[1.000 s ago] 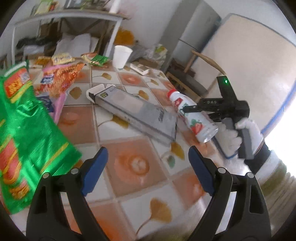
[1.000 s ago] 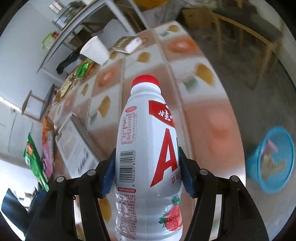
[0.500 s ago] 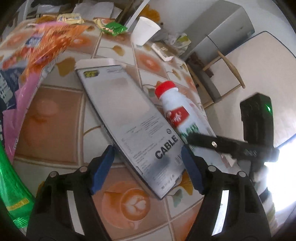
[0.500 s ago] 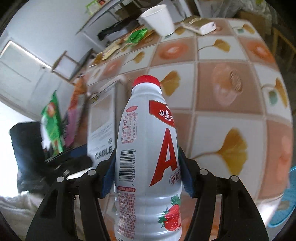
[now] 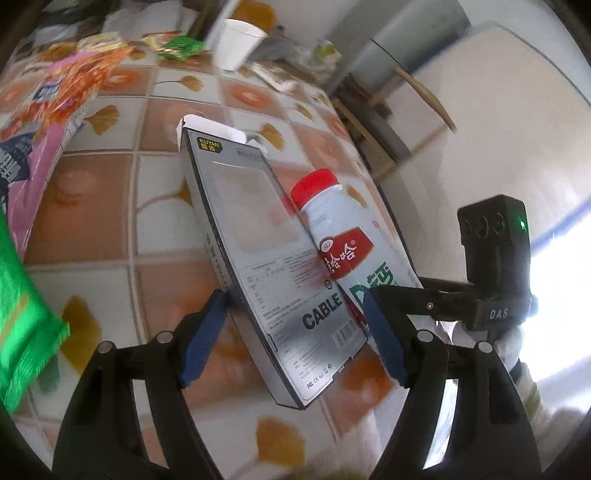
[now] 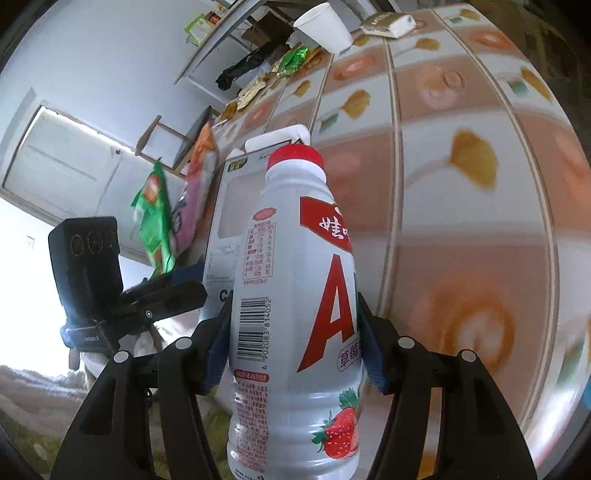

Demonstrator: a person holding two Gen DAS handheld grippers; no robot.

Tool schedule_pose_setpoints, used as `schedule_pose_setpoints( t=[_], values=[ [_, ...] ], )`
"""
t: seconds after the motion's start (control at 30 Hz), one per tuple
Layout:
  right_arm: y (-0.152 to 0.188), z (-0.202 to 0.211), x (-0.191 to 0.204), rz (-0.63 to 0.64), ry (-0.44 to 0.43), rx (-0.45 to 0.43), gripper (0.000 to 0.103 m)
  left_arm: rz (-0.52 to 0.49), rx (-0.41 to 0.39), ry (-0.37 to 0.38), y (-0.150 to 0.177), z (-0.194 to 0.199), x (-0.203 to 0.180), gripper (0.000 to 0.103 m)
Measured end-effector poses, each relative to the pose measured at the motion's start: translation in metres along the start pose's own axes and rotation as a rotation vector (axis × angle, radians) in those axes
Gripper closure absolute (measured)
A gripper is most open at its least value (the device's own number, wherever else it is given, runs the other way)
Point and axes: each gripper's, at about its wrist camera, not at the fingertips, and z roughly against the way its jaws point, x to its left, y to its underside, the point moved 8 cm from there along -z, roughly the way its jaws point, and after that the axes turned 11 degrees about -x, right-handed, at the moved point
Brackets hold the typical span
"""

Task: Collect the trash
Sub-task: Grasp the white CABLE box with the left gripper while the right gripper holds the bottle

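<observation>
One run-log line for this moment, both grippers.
left gripper: closing around cable box, contact unclear | right gripper: shut on milk bottle | table: paper cup, wrappers remain

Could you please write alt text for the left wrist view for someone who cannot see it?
The left gripper closes its blue pads on a grey cable box above a tiled table. Beside it, the right gripper holds a red-capped drink bottle.

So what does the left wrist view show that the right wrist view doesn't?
Left wrist only: the left gripper closed on the cable box, and the full CABLE lettering.
Right wrist only: the bottle's barcode and strawberry, gripped by the right gripper.
Both: box, bottle, paper cup, green snack bag and tiled table.
</observation>
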Motion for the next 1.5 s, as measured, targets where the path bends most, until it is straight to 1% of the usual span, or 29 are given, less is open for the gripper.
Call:
schedule_pose_setpoints(
  t=[0.07, 0.1, 0.17, 0.23, 0.27, 0.3, 0.37, 0.43, 0.5, 0.53, 0.6, 0.7, 0.8, 0.87, 0.9, 1.03, 1.13, 1.3, 1.37, 1.5],
  values=[
    [0.015, 0.009, 0.003, -0.013, -0.006, -0.007, 0.044, -0.024, 0.024, 0.016, 0.010, 0.011, -0.008, 0.032],
    [0.025, 0.013, 0.003, -0.024, -0.003, -0.013, 0.044, -0.026, 0.026, 0.019, 0.012, 0.014, -0.010, 0.030],
    [0.034, 0.020, 0.000, -0.054, 0.012, -0.031, 0.044, -0.040, 0.022, 0.016, 0.016, 0.018, -0.015, 0.024],
    [0.034, 0.032, -0.007, -0.104, 0.029, -0.086, 0.044, -0.068, -0.010, -0.008, 0.012, 0.021, -0.016, 0.019],
    [0.033, 0.039, -0.012, -0.128, 0.048, -0.118, 0.044, -0.079, -0.022, -0.029, 0.009, 0.020, -0.015, 0.019],
    [0.030, 0.048, -0.020, -0.157, 0.079, -0.160, 0.044, -0.080, -0.032, -0.065, 0.005, 0.018, -0.011, 0.019],
    [0.025, 0.061, -0.031, -0.195, 0.135, -0.220, 0.044, -0.051, -0.035, -0.083, 0.000, 0.013, -0.006, 0.018],
    [0.024, 0.068, -0.038, -0.204, 0.193, -0.253, 0.044, -0.005, -0.022, -0.106, -0.006, 0.004, -0.001, 0.018],
    [0.024, 0.072, -0.044, -0.212, 0.230, -0.273, 0.044, 0.021, -0.011, -0.119, -0.010, -0.005, 0.000, 0.017],
    [0.025, 0.072, -0.046, -0.220, 0.234, -0.280, 0.044, 0.028, -0.010, -0.128, -0.011, -0.009, 0.001, 0.016],
    [0.026, 0.073, -0.049, -0.246, 0.222, -0.293, 0.044, 0.042, -0.009, -0.170, -0.015, -0.017, 0.003, 0.014],
    [0.030, 0.076, -0.053, -0.262, 0.216, -0.300, 0.044, 0.055, -0.009, -0.223, -0.016, -0.029, 0.004, 0.014],
    [0.028, 0.073, -0.051, -0.261, 0.227, -0.303, 0.044, 0.051, 0.026, -0.303, -0.011, -0.041, 0.008, 0.014],
    [0.027, 0.071, -0.049, -0.250, 0.241, -0.303, 0.044, 0.025, 0.008, -0.333, -0.012, -0.044, 0.006, 0.012],
    [0.027, 0.070, -0.048, -0.244, 0.249, -0.302, 0.044, 0.016, 0.019, -0.347, -0.011, -0.047, 0.006, 0.012],
    [0.027, 0.070, -0.047, -0.230, 0.274, -0.301, 0.044, -0.031, 0.027, -0.368, -0.010, -0.052, 0.006, 0.009],
    [0.027, 0.069, -0.046, -0.224, 0.291, -0.299, 0.044, -0.080, 0.029, -0.375, -0.007, -0.053, 0.004, 0.009],
    [0.026, 0.067, -0.045, -0.211, 0.311, -0.292, 0.044, -0.119, 0.021, -0.402, -0.001, -0.051, 0.001, 0.009],
    [0.026, 0.065, -0.046, -0.216, 0.308, -0.287, 0.044, -0.121, 0.018, -0.396, -0.001, -0.050, 0.001, 0.009],
    [0.026, 0.064, -0.046, -0.219, 0.313, -0.280, 0.044, -0.093, 0.012, -0.356, -0.001, -0.045, 0.002, 0.008]
  ],
)
